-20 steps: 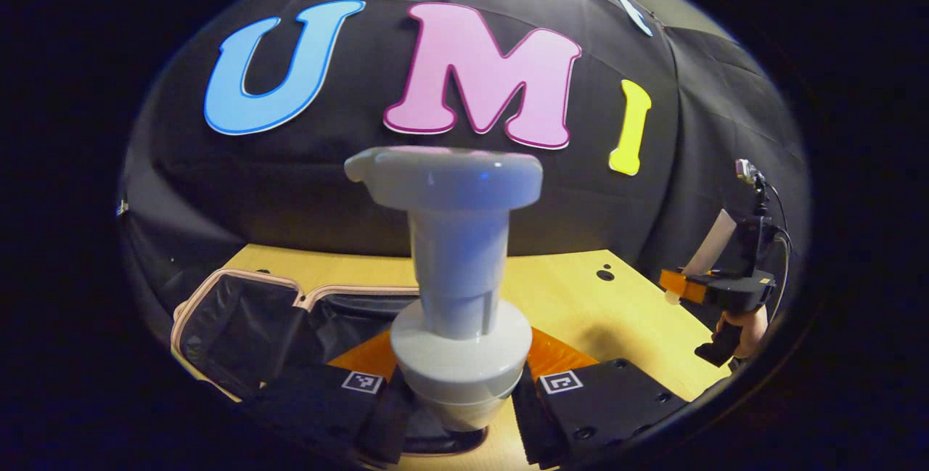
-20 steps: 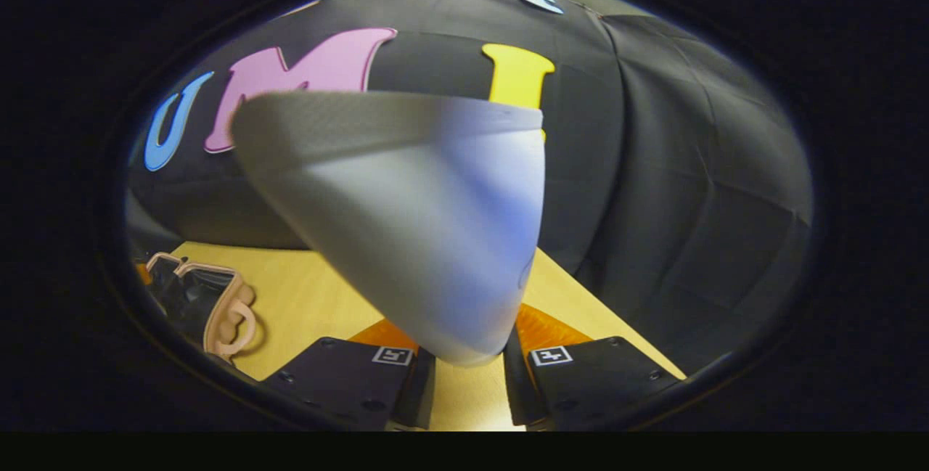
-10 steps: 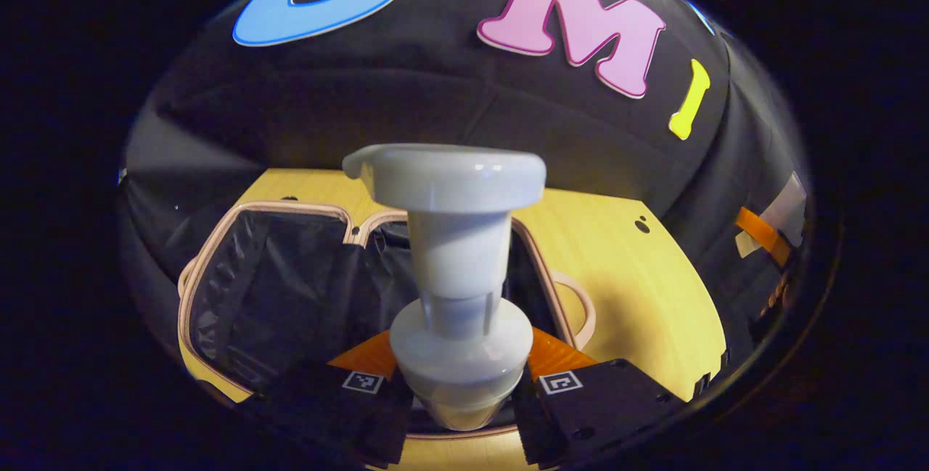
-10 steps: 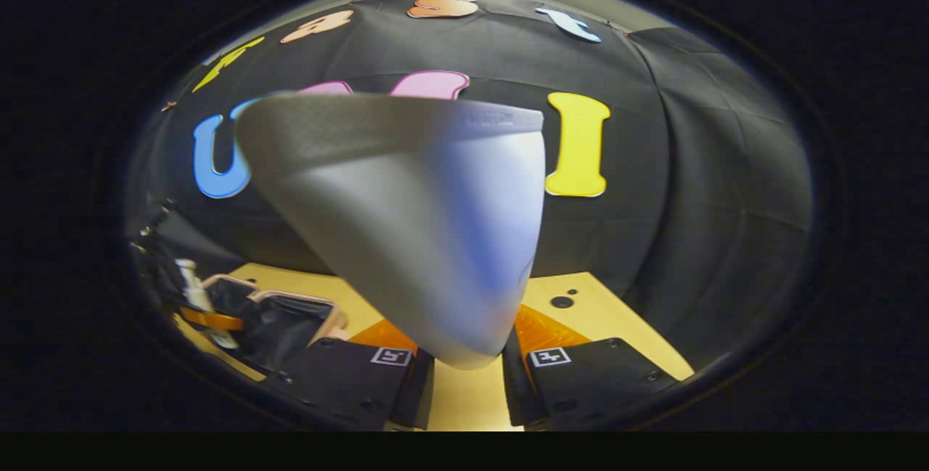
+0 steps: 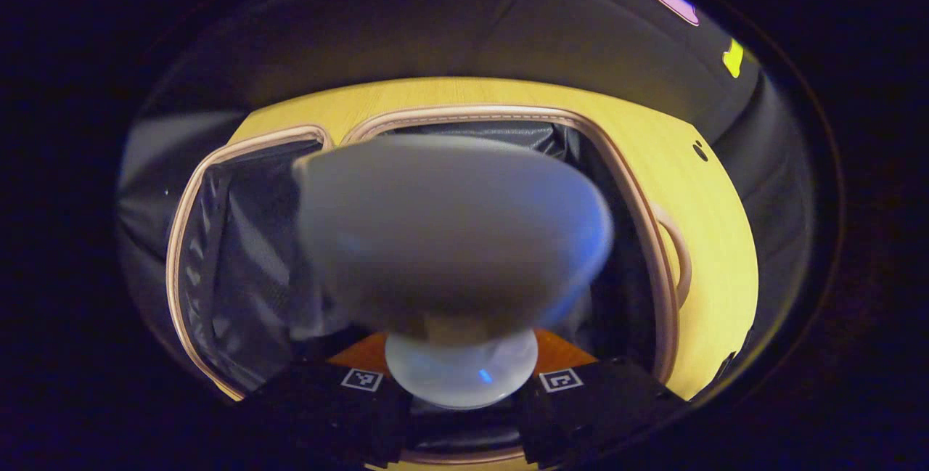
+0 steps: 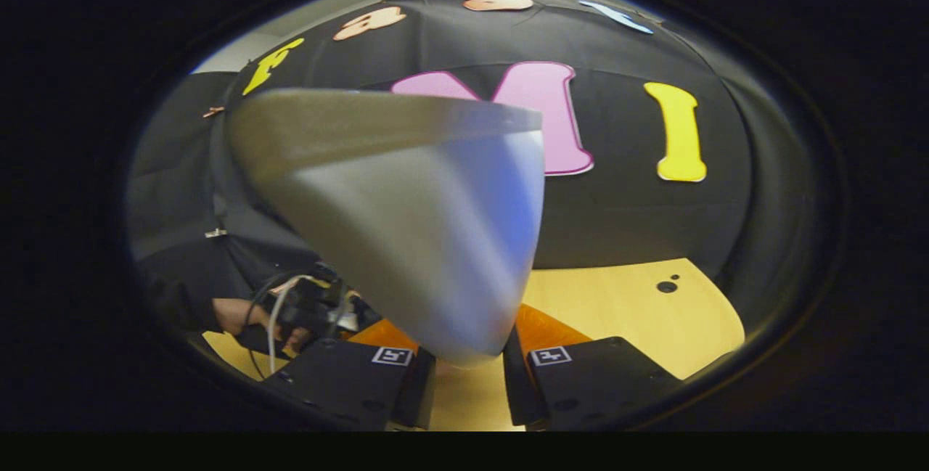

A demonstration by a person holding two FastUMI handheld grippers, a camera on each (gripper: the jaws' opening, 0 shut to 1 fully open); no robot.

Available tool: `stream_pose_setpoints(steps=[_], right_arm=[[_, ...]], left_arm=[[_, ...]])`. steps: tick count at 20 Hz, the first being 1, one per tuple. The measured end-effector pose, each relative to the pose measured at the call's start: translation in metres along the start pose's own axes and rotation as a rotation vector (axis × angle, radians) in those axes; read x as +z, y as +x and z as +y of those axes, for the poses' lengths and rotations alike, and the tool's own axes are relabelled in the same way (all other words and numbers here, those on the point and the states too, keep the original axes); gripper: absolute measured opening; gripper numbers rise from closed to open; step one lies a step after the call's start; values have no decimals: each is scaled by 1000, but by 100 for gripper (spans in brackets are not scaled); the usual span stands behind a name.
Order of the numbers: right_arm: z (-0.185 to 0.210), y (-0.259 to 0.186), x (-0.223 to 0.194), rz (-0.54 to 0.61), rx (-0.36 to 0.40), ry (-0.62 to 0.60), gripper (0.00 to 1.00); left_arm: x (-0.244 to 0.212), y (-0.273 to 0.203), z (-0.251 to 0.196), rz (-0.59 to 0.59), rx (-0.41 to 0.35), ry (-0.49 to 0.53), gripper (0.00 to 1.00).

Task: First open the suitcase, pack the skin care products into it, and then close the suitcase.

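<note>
No word, brand or number can be read on any object here. The only signs are small square coded markers, one on each finger. On the left gripper there is a left marker and a right marker. The right gripper carries the same pair, a left one and a right one. Their patterns are blocks, not letters. The blurred pump bottle in the left gripper and the tube in the right one show plain surfaces.
</note>
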State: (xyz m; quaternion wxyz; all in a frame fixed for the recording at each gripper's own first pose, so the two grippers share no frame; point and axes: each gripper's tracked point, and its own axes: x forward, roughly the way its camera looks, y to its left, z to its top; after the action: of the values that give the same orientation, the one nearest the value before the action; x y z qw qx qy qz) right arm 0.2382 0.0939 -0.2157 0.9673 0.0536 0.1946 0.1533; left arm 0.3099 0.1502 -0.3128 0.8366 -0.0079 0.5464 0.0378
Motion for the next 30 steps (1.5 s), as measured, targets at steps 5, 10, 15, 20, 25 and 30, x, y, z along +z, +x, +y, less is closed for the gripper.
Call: stream_pose_setpoints(steps=[5,10,15,20,25,30], right_arm=[[50,28,-20,64,93,5,43],[69,48,-34,111,105,42,43],[78,78,-68,206,98,43,44],[96,108,-127,370,61,47,43],[109,123,-200,628,-3,52,44],[97,128,-244,766,-121,15,44]], left_arm=[[1,19,7,59,59,-61,64],[5,12,16,-5,44,-138,63],[15,-64,48,-242,66,-218,65],[-8,-179,113,-446,228,-233,64],[-90,-286,111,-530,218,-336,62],[-137,-312,103,-522,195,-389,63]])
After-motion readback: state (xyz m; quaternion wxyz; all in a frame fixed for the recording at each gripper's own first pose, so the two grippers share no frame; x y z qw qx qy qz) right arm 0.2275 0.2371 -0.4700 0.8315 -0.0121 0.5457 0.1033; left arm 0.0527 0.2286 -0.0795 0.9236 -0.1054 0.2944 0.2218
